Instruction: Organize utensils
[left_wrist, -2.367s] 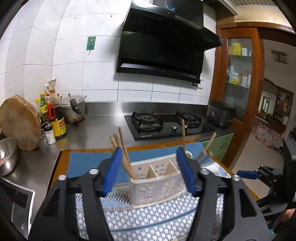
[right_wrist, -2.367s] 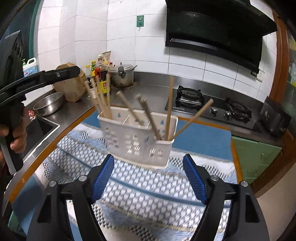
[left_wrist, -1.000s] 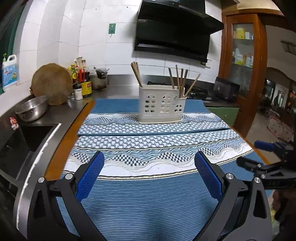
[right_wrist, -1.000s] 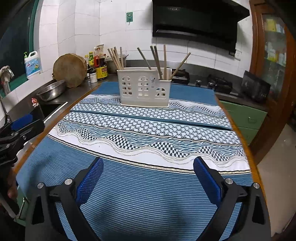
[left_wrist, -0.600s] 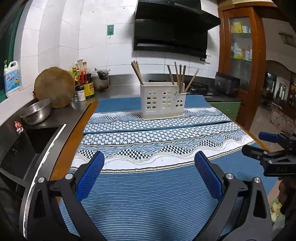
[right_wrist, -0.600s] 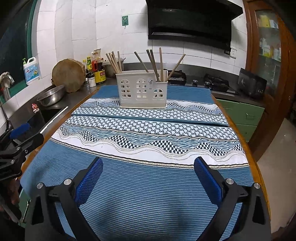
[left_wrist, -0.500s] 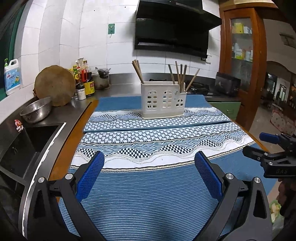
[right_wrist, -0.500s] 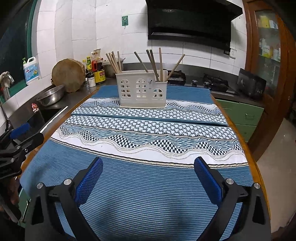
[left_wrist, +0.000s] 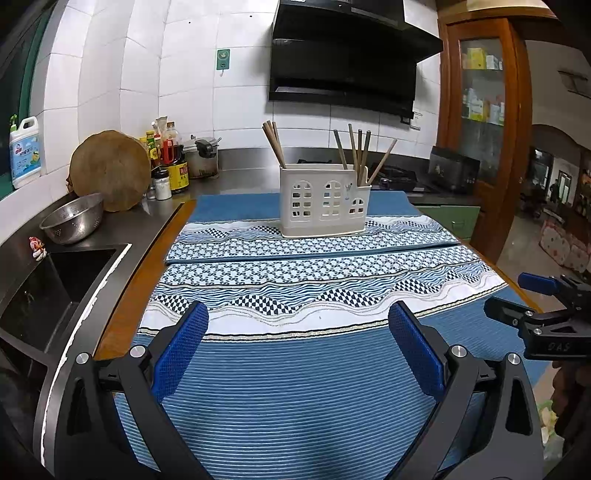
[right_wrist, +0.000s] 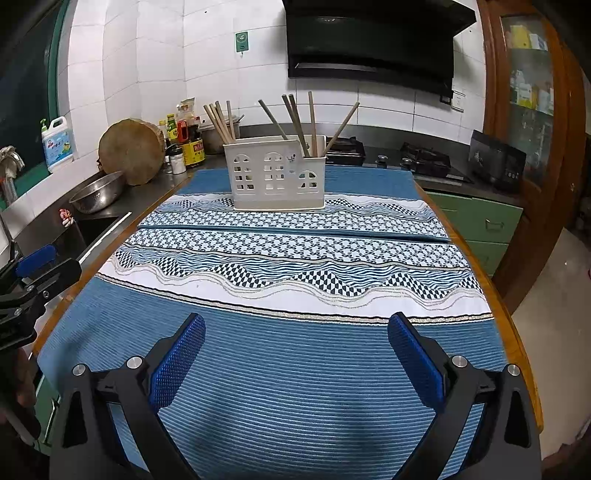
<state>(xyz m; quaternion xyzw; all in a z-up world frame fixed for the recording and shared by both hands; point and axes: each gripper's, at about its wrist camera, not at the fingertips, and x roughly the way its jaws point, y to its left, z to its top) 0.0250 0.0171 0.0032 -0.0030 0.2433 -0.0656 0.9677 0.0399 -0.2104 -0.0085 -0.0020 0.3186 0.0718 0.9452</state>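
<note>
Tiled kitchen, range hood (left_wrist: 347, 55) on the back wall, steel counter with a sink to the left. We stood at the near end of a table under a blue patterned cloth (left_wrist: 295, 387).

The white utensil caddy (left_wrist: 323, 201) sat at the far end of the cloth, upright, well apart from both tools and nearly dead ahead of each. Its long side ran left to right, crosswise to our line of approach. Wooden chopsticks (left_wrist: 273, 146) stood in the left compartment as a tight leaning bundle; more chopsticks (left_wrist: 360, 155) fanned out of the right one, one of these tilted far to the right. All pointed up, long axes near vertical.

The left gripper (left_wrist: 297, 345) hovered low over the near cloth, jaws spread wide, nothing between them. The right gripper (right_wrist: 295, 354) did likewise, also empty. In the left view the caddy lay slightly right of centre; in the right view slightly left of centre. We judged neither hand clearly nearer.

No loose utensils showed on the cloth, so we judged the sorting done or close to it. Any further move would have meant a long forward reach and a grasp from above on the sticks.
</note>
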